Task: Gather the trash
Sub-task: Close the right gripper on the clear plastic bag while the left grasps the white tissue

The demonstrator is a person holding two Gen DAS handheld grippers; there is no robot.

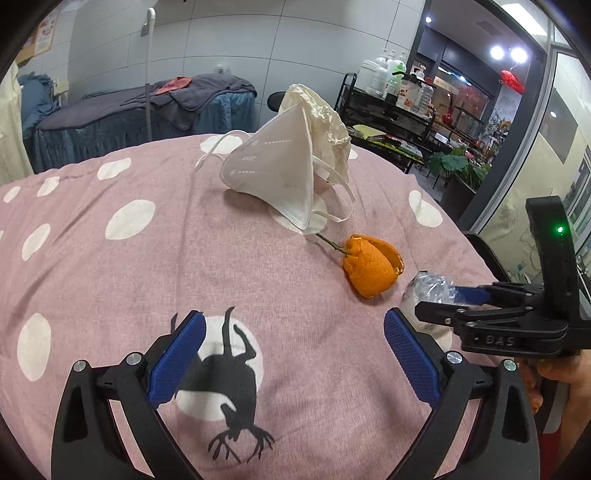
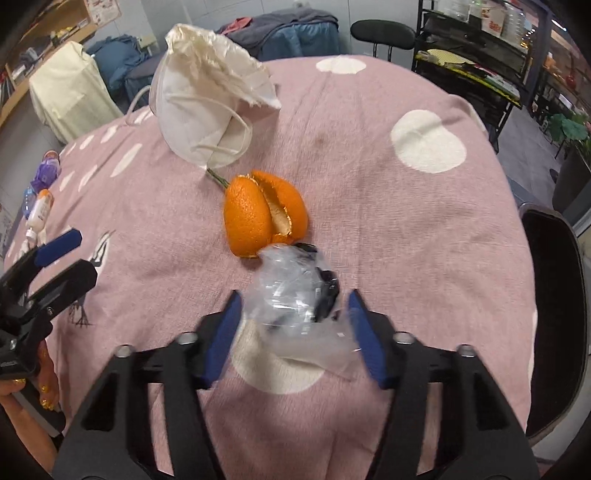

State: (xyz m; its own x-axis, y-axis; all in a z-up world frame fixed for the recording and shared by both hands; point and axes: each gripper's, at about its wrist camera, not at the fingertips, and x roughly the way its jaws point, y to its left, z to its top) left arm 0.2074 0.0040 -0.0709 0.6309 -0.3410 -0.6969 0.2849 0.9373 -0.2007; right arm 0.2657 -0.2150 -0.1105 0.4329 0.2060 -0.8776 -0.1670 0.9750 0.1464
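On the pink polka-dot cloth [image 1: 110, 280] lie a white face mask [image 1: 273, 177] [image 2: 192, 122], a crumpled cream tissue [image 1: 325, 114] [image 2: 218, 74] leaning behind it, an orange peel [image 1: 369, 266] [image 2: 258, 218] with a stem, and a crumpled clear plastic wrapper [image 1: 428, 288] [image 2: 291, 288] with something dark inside. My right gripper [image 2: 294, 295] [image 1: 437, 299] points down at the wrapper. Its blue pads [image 2: 225, 332] stand close on either side of it, and the wrapper does not look squeezed. My left gripper [image 1: 295, 354] [image 2: 79, 254] hovers open over the cloth with nothing between its fingers.
Small bottles [image 2: 40, 206] lie at the cloth's left edge. A black chair [image 2: 554, 295] stands at the right edge and another [image 2: 384, 33] at the far side. A black rack with bottles [image 1: 391, 96] and a blanket-covered bed [image 1: 147, 114] stand beyond.
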